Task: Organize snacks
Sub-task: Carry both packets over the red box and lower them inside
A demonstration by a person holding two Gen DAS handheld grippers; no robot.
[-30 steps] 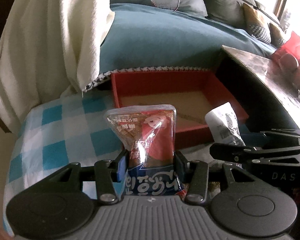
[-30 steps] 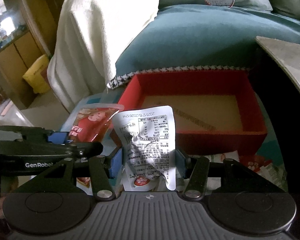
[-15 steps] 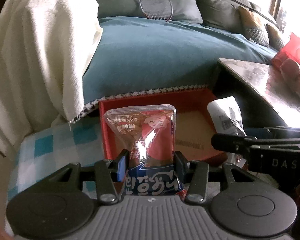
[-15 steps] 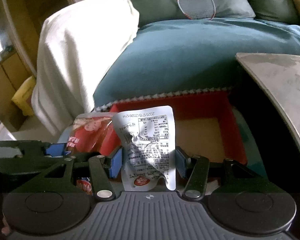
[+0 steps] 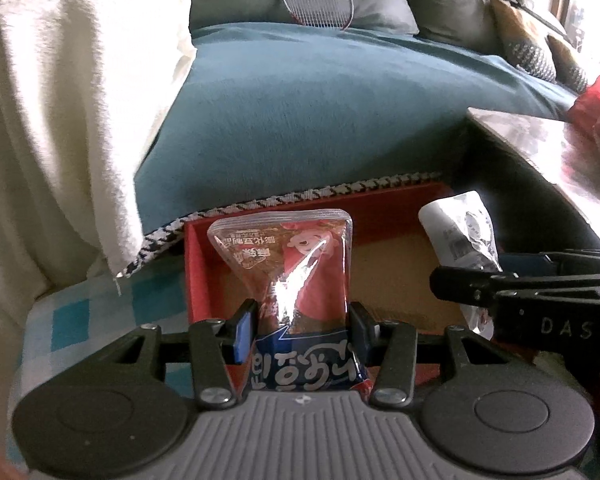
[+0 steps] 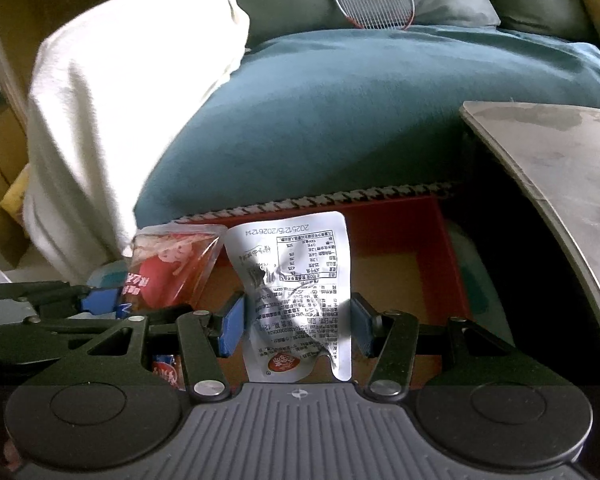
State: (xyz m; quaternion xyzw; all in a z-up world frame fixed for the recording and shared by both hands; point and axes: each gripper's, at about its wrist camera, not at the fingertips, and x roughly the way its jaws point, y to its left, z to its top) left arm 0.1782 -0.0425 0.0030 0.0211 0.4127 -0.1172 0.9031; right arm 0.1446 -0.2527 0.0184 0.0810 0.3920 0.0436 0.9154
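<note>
A teal-covered sofa [image 5: 300, 112] and a draped cream blanket [image 5: 60, 120] fill the background above a shallow red tray [image 6: 452, 256] with a bare cardboard floor, set on a blue-checked cloth [image 5: 80, 312]. Over the tray, the left gripper [image 5: 302, 320] pinches a glossy red snack pouch [image 5: 288, 264] at its lower half, jaws narrowed onto it, while the right gripper [image 6: 298, 320] clamps a silver packet [image 6: 300, 280], label side showing, the same way. Both packets look light, soft and crinkly, their slick film likely to slip, so a hold across the flat body near the sealed edge seems safest.
</note>
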